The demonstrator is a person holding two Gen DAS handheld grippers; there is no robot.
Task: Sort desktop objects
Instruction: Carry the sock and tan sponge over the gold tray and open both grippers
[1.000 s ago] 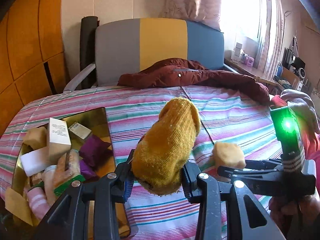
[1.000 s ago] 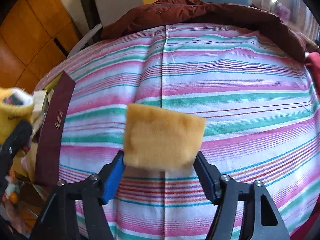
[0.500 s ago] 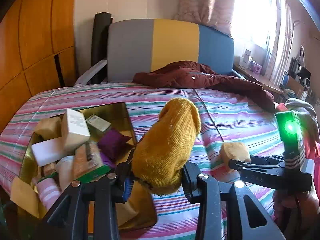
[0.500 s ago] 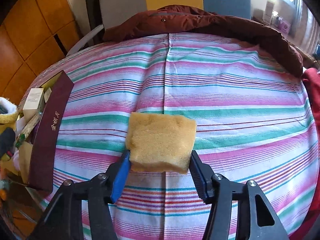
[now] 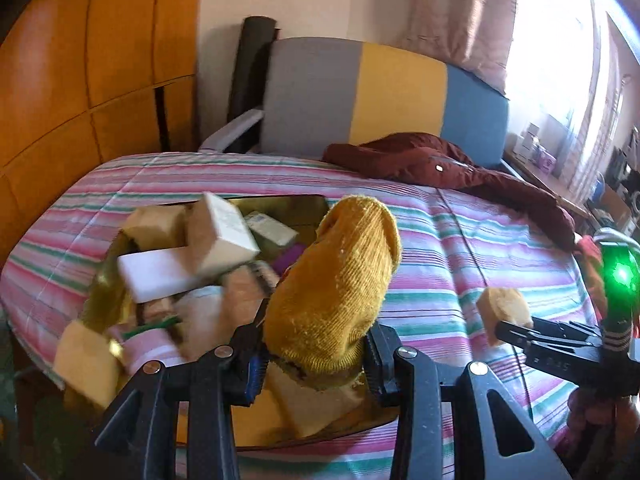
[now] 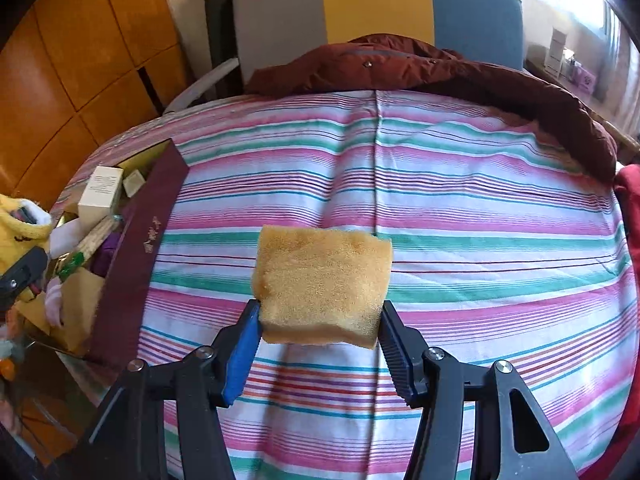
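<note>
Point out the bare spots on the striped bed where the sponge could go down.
The striped bedspread lies bare between the long maroon box wall and the dark red quilted jacket at the far edge. The gold-lined box is crowded: cartons, sponges and cloth are piled inside, leaving little bare floor.

Beyond the fingers spreads a striped bedspread [image 6: 440, 184] — pink, green and white. On its far edge lies a maroon jacket [image 6: 420, 68]. Behind that stands a chair [image 5: 384, 96] — grey, yellow, blue — with curtains [image 5: 452, 12] above.
</note>
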